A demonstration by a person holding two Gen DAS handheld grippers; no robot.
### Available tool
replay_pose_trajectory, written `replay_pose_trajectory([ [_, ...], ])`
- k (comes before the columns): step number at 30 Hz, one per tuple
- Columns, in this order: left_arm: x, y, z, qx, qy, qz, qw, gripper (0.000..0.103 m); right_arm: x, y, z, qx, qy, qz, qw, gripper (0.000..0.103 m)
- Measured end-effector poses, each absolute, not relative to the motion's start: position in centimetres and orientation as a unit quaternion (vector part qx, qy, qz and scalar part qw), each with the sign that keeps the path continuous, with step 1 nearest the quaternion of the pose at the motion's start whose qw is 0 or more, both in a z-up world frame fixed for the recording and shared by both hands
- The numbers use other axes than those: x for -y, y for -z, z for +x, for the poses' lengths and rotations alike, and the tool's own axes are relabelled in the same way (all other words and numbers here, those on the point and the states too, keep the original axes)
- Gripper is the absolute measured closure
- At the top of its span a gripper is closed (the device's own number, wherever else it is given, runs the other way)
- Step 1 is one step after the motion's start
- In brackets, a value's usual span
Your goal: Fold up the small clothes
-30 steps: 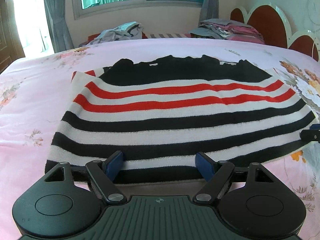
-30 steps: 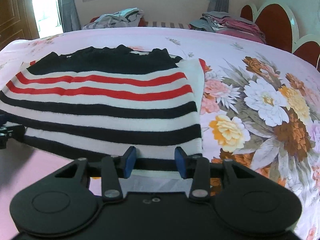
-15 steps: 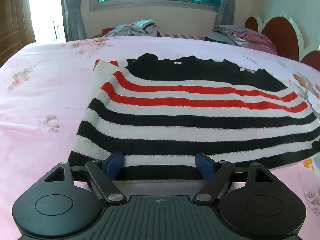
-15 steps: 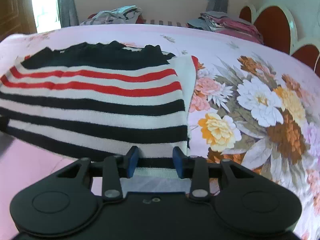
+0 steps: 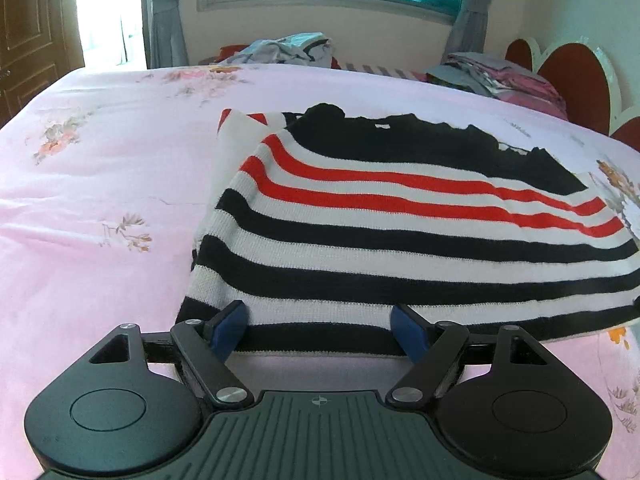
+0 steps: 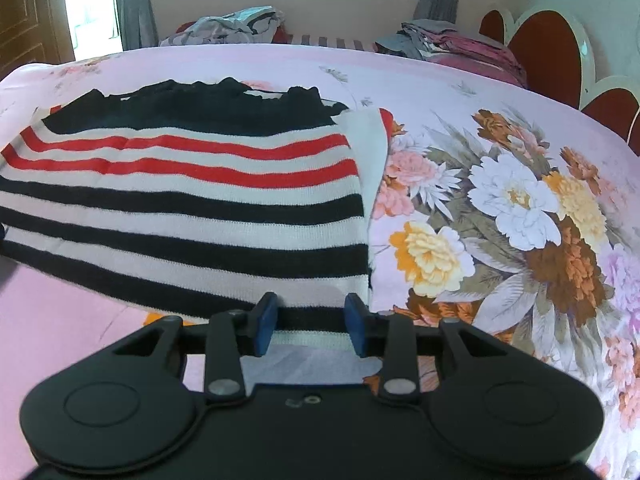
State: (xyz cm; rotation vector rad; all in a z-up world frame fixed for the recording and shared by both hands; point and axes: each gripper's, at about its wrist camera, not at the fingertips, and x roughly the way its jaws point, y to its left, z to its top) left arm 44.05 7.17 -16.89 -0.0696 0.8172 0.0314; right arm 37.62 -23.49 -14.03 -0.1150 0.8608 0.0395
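A knitted sweater (image 5: 400, 236) with black, white and red stripes lies on the pink bed, sleeves folded in; it also shows in the right wrist view (image 6: 192, 200). My left gripper (image 5: 320, 330) is open, its blue pads either side of the sweater's near hem at its left corner. My right gripper (image 6: 310, 322) is open with a narrower gap, its pads either side of the hem at the right corner. The hem looks lifted a little off the bed between both grippers.
The bed has a pink floral sheet (image 5: 100, 184) with a large flower print (image 6: 520, 216) on the right. Loose clothes (image 5: 284, 48) and a folded stack (image 5: 496, 76) lie at the far edge. A red headboard (image 6: 544, 60) is at the right.
Both grippers have shifted sideways along the hem: the sweater moved right in the left view and left in the right view. The jaws have not changed.
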Motion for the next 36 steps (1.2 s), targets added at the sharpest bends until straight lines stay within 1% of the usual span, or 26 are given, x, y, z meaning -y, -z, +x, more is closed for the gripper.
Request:
replay_pose_trajectory([
  [3,-7.0,16.6,43.7,-0.398,-0.018,-0.029,0.917,0.025,23.6,13.0,36.7,-0.399,-0.025,-0.047,0.915,0.066],
  [6,-7.1,16.3,43.1,-0.398,-0.020,-0.024,0.917,0.025,23.9,12.2,35.9,-0.388,-0.035,-0.037,0.920,0.067],
  [7,-7.2,16.1,42.8,-0.398,-0.023,-0.026,0.917,0.025,24.0,11.9,35.7,-0.383,-0.041,-0.033,0.922,0.072],
  [8,-7.3,15.9,42.5,-0.395,-0.026,-0.030,0.918,0.025,24.1,11.6,35.5,-0.380,-0.046,-0.029,0.923,0.079],
  [9,-7.6,15.7,42.0,-0.390,-0.030,-0.037,0.920,0.025,24.1,11.3,35.4,-0.378,-0.050,-0.027,0.924,0.081],
  [12,-9.5,15.5,40.5,-0.377,-0.034,-0.112,0.919,0.025,24.2,10.6,35.2,-0.368,-0.065,-0.010,0.927,0.085],
  [16,-12.9,17.4,39.5,-0.351,-0.027,-0.284,0.892,0.025,23.4,10.6,36.2,-0.371,-0.076,0.008,0.926,0.085],
  [18,-14.6,18.8,39.6,-0.333,-0.035,-0.363,0.869,0.031,22.8,10.9,37.0,-0.375,-0.084,0.020,0.923,0.085],
  [19,-15.2,19.4,39.8,-0.327,-0.039,-0.388,0.861,0.039,22.4,11.0,37.4,-0.376,-0.088,0.025,0.922,0.085],
  [20,-15.9,20.1,40.1,-0.320,-0.047,-0.416,0.850,0.045,22.0,11.1,37.7,-0.378,-0.091,0.031,0.921,0.087],
  [24,-17.2,21.9,41.4,-0.292,-0.052,-0.480,0.826,0.046,20.1,11.5,40.1,-0.389,-0.107,0.049,0.914,0.092],
  [28,-17.3,22.5,43.2,-0.276,-0.046,-0.489,0.826,0.046,17.8,11.9,43.0,-0.399,-0.121,0.053,0.907,0.095],
  [29,-17.4,22.6,43.6,-0.273,-0.044,-0.492,0.825,0.050,17.1,12.1,43.8,-0.402,-0.124,0.053,0.906,0.095],
  [30,-17.5,22.7,43.9,-0.273,-0.046,-0.494,0.825,0.057,16.2,12.2,44.6,-0.405,-0.128,0.050,0.904,0.095],
  [31,-17.6,22.9,44.4,-0.278,-0.052,-0.494,0.823,0.071,15.5,12.3,45.3,-0.407,-0.130,0.048,0.903,0.095],
  [32,-17.8,23.3,44.7,-0.281,-0.054,-0.498,0.819,0.077,14.7,12.4,45.9,-0.409,-0.134,0.045,0.902,0.096],
  [36,-18.4,23.5,45.0,-0.270,-0.033,-0.526,0.806,0.084,12.0,12.7,47.3,-0.409,-0.151,0.035,0.899,0.096],
])
